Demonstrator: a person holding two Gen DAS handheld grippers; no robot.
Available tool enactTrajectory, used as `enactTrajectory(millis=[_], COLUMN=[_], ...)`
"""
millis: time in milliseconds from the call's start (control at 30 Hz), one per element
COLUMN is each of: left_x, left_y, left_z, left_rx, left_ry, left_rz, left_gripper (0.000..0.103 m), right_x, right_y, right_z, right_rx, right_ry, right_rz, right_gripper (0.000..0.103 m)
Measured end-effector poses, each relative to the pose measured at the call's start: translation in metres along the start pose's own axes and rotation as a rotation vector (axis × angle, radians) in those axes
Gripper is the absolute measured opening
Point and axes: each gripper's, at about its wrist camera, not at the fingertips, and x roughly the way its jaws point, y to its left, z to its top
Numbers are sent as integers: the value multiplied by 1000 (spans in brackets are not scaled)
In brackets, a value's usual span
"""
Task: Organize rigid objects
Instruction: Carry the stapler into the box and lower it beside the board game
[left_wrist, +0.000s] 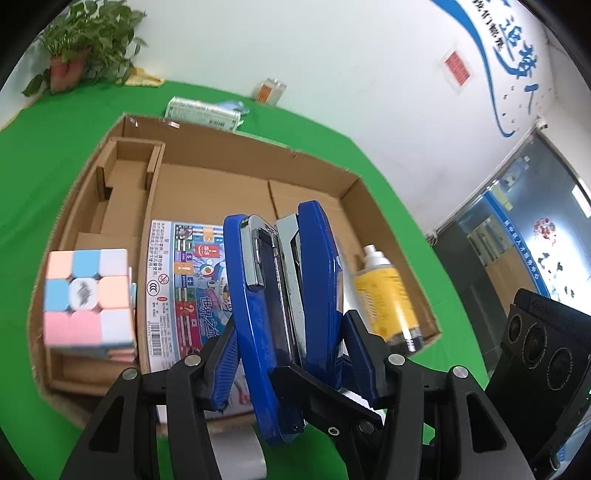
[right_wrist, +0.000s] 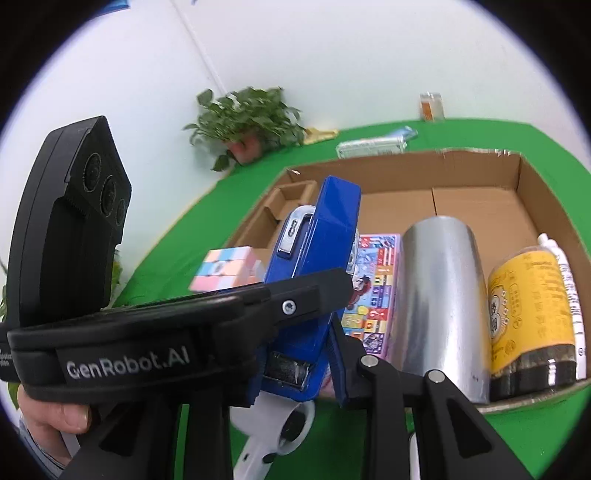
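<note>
My left gripper (left_wrist: 290, 332) is shut on a blue stapler (left_wrist: 284, 295), held upright above the near edge of the cardboard tray (left_wrist: 236, 146). The stapler also shows in the right wrist view (right_wrist: 314, 280), with the left gripper's black body across it. In the tray lie a pastel puzzle cube (left_wrist: 86, 299), a colourful flat box (left_wrist: 184, 288) and a yellow bottle (left_wrist: 388, 295). A silver cylinder (right_wrist: 439, 306) lies beside the yellow bottle (right_wrist: 532, 314). Of my right gripper only one blue finger (right_wrist: 338, 365) shows, near the stapler; its state is unclear.
Green cloth covers the table (left_wrist: 48, 155). A potted plant (left_wrist: 81, 48) stands at the far corner by the wall. A flat packet (left_wrist: 203, 112) and a small clear box (left_wrist: 269, 90) lie behind the tray. A white handle (right_wrist: 273, 435) lies below the stapler.
</note>
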Motion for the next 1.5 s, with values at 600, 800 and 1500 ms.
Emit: enactTrajectory(millis=[600, 800, 1500], left_x=[17, -6, -101], left_y=[16, 5, 21], left_z=[-13, -11, -68], left_rx=[55, 108, 14], left_ry=[41, -37, -215], left_rz=[234, 261, 272], left_gripper=[68, 75, 77], right_x=[44, 46, 33], right_y=[2, 8, 23], right_z=[-7, -5, -12], right_rx=[71, 82, -28], right_ry=[90, 103, 88], right_rz=[24, 17, 34], right_gripper=[27, 25, 45])
